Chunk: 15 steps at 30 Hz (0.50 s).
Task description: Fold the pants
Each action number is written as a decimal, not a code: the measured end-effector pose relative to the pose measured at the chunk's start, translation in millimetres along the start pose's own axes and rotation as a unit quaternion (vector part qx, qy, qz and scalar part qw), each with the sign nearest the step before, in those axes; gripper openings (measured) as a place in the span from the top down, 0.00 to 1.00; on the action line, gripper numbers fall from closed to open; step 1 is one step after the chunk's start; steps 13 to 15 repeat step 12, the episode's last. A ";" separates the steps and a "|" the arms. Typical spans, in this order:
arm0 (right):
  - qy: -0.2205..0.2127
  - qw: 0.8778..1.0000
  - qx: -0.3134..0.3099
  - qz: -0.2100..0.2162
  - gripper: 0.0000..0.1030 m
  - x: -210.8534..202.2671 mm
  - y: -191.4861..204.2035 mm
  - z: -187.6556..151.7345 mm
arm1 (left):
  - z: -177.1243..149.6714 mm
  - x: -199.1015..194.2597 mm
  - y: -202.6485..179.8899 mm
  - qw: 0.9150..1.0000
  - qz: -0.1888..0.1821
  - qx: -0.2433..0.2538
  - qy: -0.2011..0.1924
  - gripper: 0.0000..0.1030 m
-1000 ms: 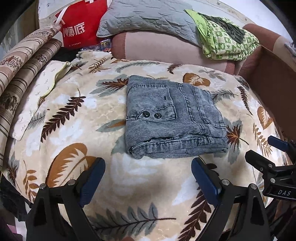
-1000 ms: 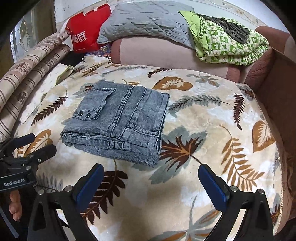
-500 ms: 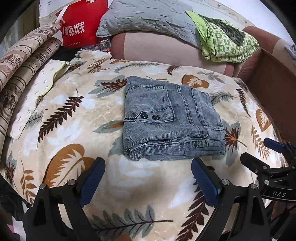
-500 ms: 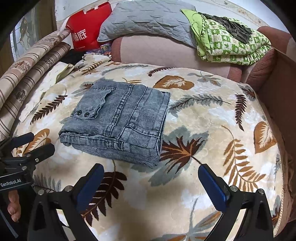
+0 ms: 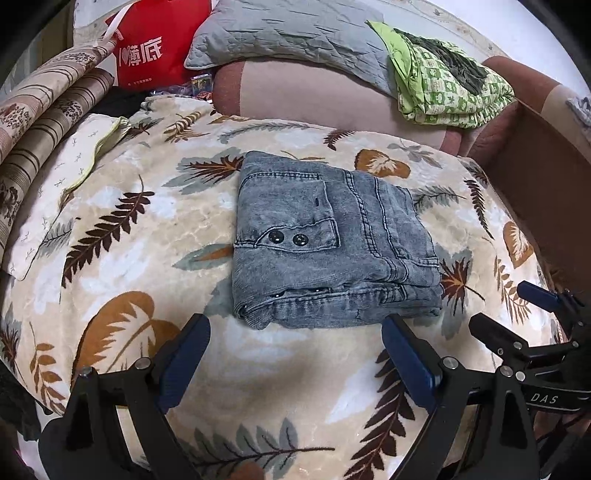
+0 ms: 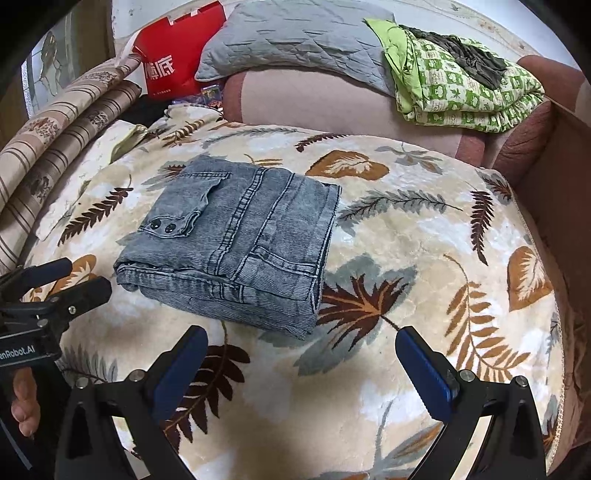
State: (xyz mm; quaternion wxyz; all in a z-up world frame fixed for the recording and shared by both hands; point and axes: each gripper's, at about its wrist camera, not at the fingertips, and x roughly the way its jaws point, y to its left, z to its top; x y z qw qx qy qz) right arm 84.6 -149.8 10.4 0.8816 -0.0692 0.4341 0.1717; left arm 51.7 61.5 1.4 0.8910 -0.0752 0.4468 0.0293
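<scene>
The grey denim pants (image 5: 328,243) lie folded into a compact rectangle on the leaf-patterned blanket (image 5: 122,258), pocket flap with two black snaps on top. They also show in the right wrist view (image 6: 240,243). My left gripper (image 5: 295,350) is open and empty, just in front of the pants' near edge. My right gripper (image 6: 301,363) is open and empty, in front of the pants' right corner. Each gripper shows at the edge of the other's view, the right gripper (image 5: 517,325) and the left gripper (image 6: 70,280).
A pink sofa back (image 5: 314,96) runs behind the blanket with a grey quilted pillow (image 5: 295,33), a green patterned folded cloth (image 5: 450,88) and a red bag (image 5: 151,51). Striped bedding (image 5: 40,122) is piled at left. A brown board (image 5: 546,184) stands at right.
Both grippers have eased slightly forward toward the pants; the pants lie unchanged and both grippers stay open.
</scene>
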 end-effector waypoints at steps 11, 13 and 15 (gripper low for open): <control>0.002 1.000 0.001 0.000 0.00 2.6 -1.4 3.9 | 15.6 -0.6 -2.3 1.000 0.011 0.006 -0.022 0.09; 0.002 1.000 0.001 0.000 0.00 3.3 -1.5 4.6 | 17.7 -0.4 -2.2 1.000 0.010 0.006 -0.023 0.09; 0.002 1.000 0.001 0.000 0.00 3.3 -1.5 4.6 | 17.7 -0.4 -2.2 1.000 0.010 0.006 -0.023 0.09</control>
